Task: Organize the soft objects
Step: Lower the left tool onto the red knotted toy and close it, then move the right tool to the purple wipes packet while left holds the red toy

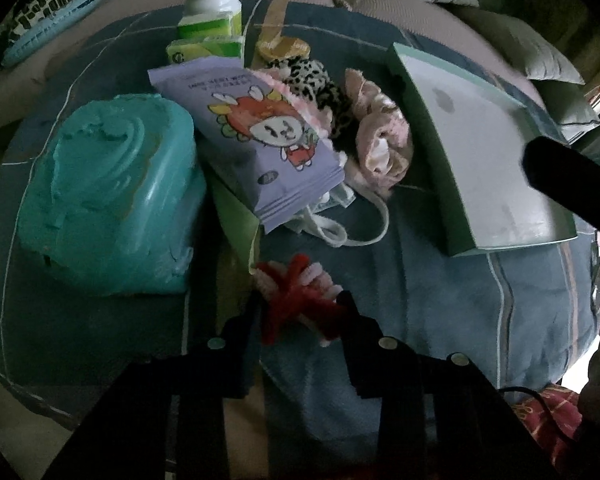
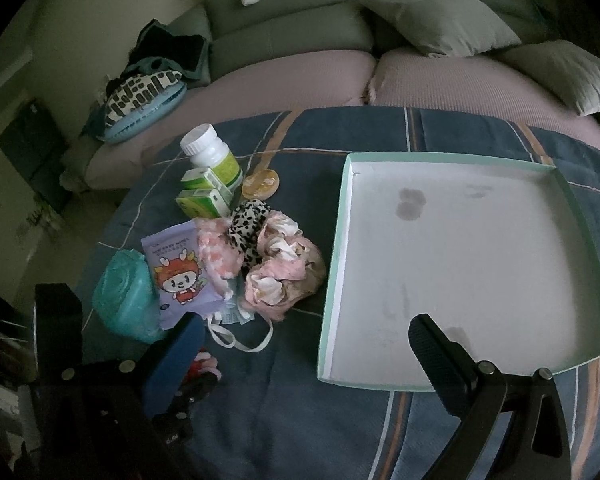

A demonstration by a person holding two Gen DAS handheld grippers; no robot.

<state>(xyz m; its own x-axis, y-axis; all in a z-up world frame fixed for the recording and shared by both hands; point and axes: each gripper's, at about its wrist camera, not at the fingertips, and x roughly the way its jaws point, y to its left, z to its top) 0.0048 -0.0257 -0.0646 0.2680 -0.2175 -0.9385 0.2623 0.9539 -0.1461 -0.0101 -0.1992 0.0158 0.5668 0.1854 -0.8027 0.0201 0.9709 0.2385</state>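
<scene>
Handling as a near-weightless, springy tangle, the red-and-pink fuzzy pipe-cleaner bundle [image 1: 300, 300] lies on the blue striped quilt [image 1: 440, 280] just in front of the clutter pile, and your left gripper [image 1: 300, 312] has its jaws pressed on it at the middle knot. Fuzz compresses and wire legs bend, so take the dense centre, not a stray end. Your right gripper [image 2: 300, 344] hangs open and empty, one finger over the shallow mint-edged white cardboard tray [image 2: 460, 160].

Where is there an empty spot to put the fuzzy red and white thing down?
The shallow white tray with mint-green rim holds nothing, so its whole floor is free. The striped blue blanket is bare between the left gripper, closed around the fuzzy red-and-white pipe-cleaner toy, and the tray. It is crowded around the purple cartoon packet and pink scrunchie.
</scene>
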